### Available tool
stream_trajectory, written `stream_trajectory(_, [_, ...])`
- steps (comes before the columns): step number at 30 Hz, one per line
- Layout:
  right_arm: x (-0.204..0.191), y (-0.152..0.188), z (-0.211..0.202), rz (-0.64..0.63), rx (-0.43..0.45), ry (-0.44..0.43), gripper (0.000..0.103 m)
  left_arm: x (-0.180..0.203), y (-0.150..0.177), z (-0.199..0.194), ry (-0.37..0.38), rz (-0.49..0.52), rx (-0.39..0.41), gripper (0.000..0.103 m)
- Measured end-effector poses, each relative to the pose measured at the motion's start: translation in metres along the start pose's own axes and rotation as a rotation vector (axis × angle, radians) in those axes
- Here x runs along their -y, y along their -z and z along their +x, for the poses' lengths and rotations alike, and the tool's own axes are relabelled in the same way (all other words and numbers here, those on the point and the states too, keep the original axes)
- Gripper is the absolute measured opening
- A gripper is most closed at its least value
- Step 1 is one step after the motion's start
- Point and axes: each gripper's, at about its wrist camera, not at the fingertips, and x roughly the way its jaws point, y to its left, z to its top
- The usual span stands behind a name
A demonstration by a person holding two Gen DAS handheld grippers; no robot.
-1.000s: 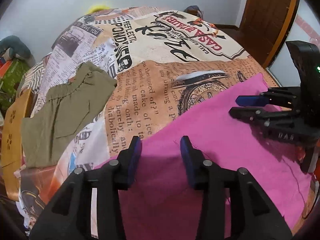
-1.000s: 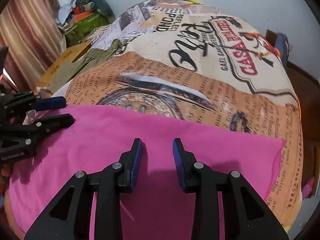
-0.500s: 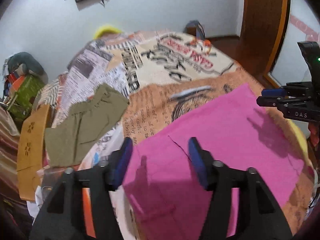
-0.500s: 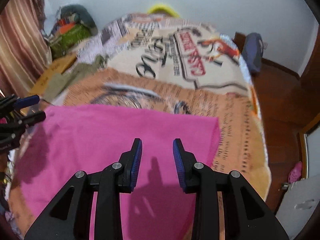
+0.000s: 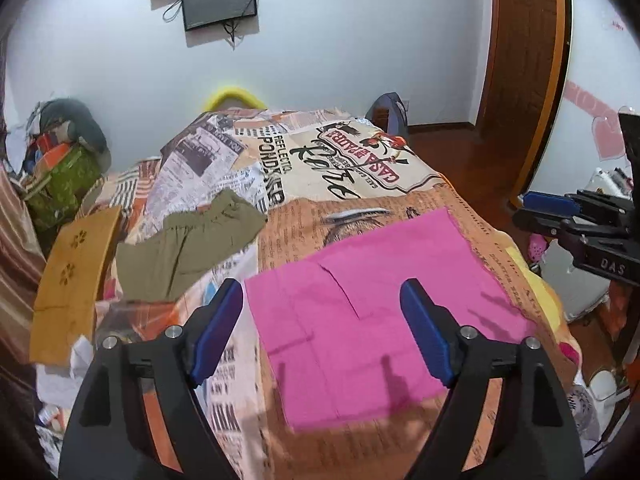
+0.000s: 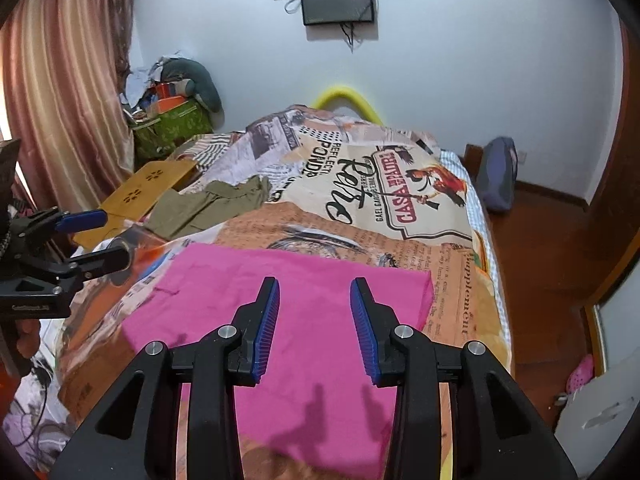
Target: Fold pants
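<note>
Now left gripper [image 5: 322, 334] raised over pink pants [image 5: 380, 312], jaws just widened, empty

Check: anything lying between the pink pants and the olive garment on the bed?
Nothing. Only printed bedspread separates the pink pants from the olive garment, clearest in the left wrist view.

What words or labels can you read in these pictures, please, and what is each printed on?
"Retro": bedspread, in large black script.
"CASA DO PADRE": red sign printed on the bedspread.
"supplement": bedspread's orange newsprint.
"DAS": right hand-held gripper.
Smaller print elsewhere: too small or blurred.
</note>
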Motion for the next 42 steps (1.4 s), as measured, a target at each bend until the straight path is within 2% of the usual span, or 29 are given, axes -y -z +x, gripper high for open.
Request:
stream_trajectory(4, [-0.011,0.017,-0.008,0.008,0.002,-0.008,0.035,-0.001,0.021,-0.005,0.019,-0.038,-0.018,0.082])
stream_trajectory(13, [-0.029,0.056,0.003,-0.004,-0.054,0.012,0.035,-0.007,0.075,0.015,0.093,-0.143,-0.167,0.082])
stream_trajectory(16, [-0.032,0.066,0.011,-0.006,-0.076,0.015,0.035,-0.010,0.092,0.023,0.145,-0.204,-0.221,0.082])
stream_trajectory(20, [-0.033,0.075,0.022,0.007,-0.095,0.003,0.035,-0.018,0.108,0.033,0.206,-0.334,-0.282,0.082])
stream_trajectory(22, [-0.035,0.079,0.025,0.011,-0.101,-0.005,0.035,-0.020,0.113,0.033,0.217,-0.377,-0.277,0.082])
stream_trajectory(26, [-0.035,0.082,0.038,0.013,-0.120,-0.013,0.035,-0.022,0.115,0.036,0.234,-0.429,-0.271,0.084])
stream_trajectory(33, [-0.028,0.085,0.063,0.050,-0.153,-0.025,0.035,-0.031,0.108,0.055,0.343,-0.588,-0.284,0.092])
stream_trajectory(40, [-0.020,0.092,0.073,0.107,-0.190,-0.084,0.035,-0.042,0.097,0.073,0.387,-0.705,-0.284,0.091])
stream_trajectory(42, [-0.017,0.093,0.074,0.126,-0.196,-0.100,0.035,-0.045,0.092,0.078,0.361,-0.711,-0.283,0.084])
